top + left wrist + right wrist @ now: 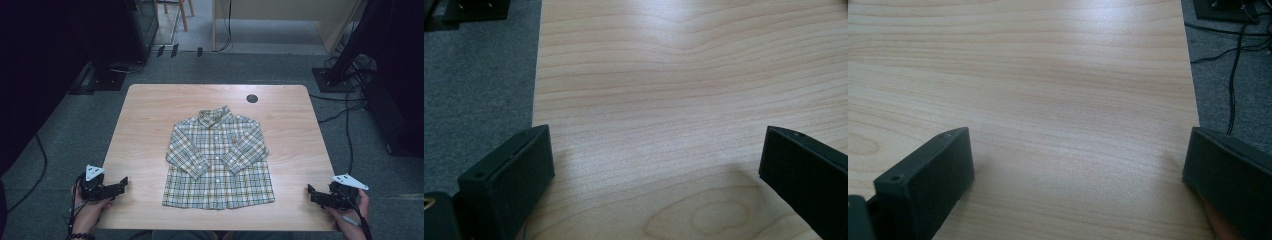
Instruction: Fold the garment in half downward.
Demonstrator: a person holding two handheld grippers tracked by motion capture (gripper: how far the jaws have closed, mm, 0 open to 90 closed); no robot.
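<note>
A small plaid button-up shirt (218, 160) lies flat in the middle of the wooden table (150, 115), collar to the far side, both sleeves folded across its front. My left gripper (121, 183) rests at the table's near left corner, well left of the shirt, open. Its two black jaws (656, 165) stand wide apart over bare wood. My right gripper (312, 192) sits at the near right corner, right of the shirt, also open. Between its jaws (1078, 165) lies only bare wood.
A round dark grommet (252, 98) sits near the table's far edge. Grey carpet surrounds the table, with cables (345, 115) on the floor to the right and dark equipment stands (105, 75) at the back left and right.
</note>
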